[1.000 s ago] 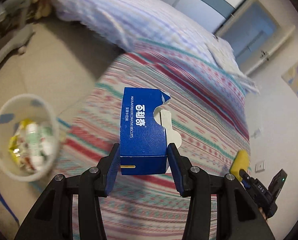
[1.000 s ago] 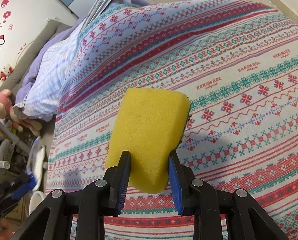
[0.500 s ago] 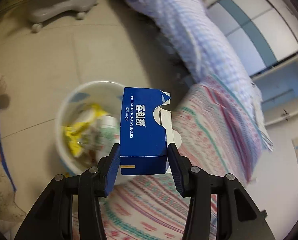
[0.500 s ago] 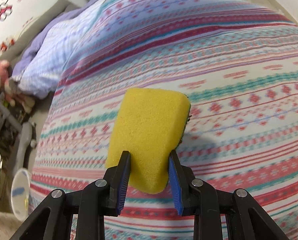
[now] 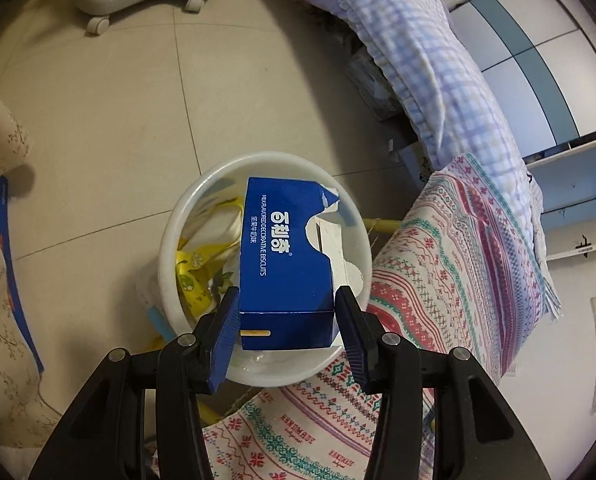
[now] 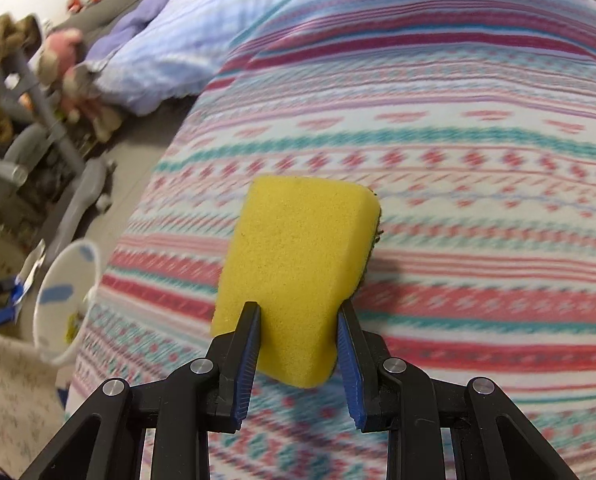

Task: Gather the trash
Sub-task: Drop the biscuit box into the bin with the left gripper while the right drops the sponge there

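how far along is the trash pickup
Done: wrappers already lie in the white bin. In hand: the left hand-held gripper holds the blue biscuit box over the bin, unreleased. Left: the right hand-held gripper grips a yellow sponge above the bed.

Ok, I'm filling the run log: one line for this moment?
left gripper: shut on biscuit box, above bin | right gripper: shut on sponge, over bedspread

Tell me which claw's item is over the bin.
The left claw: its blue biscuit box is over the white bin. The right claw's yellow sponge is above the bed.
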A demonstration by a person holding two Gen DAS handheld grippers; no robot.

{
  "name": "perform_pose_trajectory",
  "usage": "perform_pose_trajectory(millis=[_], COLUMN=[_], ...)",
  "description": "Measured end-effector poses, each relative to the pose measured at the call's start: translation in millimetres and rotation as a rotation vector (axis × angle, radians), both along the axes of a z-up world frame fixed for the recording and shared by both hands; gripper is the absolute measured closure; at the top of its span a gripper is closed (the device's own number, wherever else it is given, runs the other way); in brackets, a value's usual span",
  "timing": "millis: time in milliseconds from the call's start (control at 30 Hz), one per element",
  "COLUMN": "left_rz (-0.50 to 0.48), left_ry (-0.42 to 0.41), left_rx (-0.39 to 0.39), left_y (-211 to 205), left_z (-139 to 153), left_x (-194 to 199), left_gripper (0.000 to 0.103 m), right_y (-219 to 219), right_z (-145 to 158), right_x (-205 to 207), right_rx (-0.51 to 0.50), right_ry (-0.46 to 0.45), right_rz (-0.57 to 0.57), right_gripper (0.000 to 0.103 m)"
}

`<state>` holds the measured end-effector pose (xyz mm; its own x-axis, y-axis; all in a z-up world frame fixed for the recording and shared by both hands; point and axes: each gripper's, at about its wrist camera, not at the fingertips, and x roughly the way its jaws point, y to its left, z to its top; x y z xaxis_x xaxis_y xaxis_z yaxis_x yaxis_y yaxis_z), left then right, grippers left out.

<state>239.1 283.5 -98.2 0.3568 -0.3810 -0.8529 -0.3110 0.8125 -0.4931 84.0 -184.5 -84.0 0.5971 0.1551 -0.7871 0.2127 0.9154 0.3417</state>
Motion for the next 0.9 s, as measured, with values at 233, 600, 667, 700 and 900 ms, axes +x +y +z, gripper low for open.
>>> perform_pose_trajectory(millis=[233,600,667,700,900], left_rz=[0.013,0.072,0.104,0.114,0.146], left_ry=[-0.007,-0.013,-0.020,-0.021,-0.020], left_rx=[0.077,-0.011,-0.006,-0.005,-0.021], left_y=[5,25,31,33,41], left_z=[3,5,7,8,10], left_x=[5,-1,-3,-4,-8], left_gripper=[0.051,0.047,0.047,0.047,0.047], right_y=[37,100,116,124,182], right_z=[-6,2,4,5,-2], right_x=[1,20,29,33,72], right_rx=[0.048,0.050,0.055,0.059,0.102], right_ry=[0.007,-0.026,-0.042,-0.050,-0.063], right_rz=[0.081,0.186,0.211,0.220,0.295], right_gripper=[0.070,0.070,0.070,0.070,0.069])
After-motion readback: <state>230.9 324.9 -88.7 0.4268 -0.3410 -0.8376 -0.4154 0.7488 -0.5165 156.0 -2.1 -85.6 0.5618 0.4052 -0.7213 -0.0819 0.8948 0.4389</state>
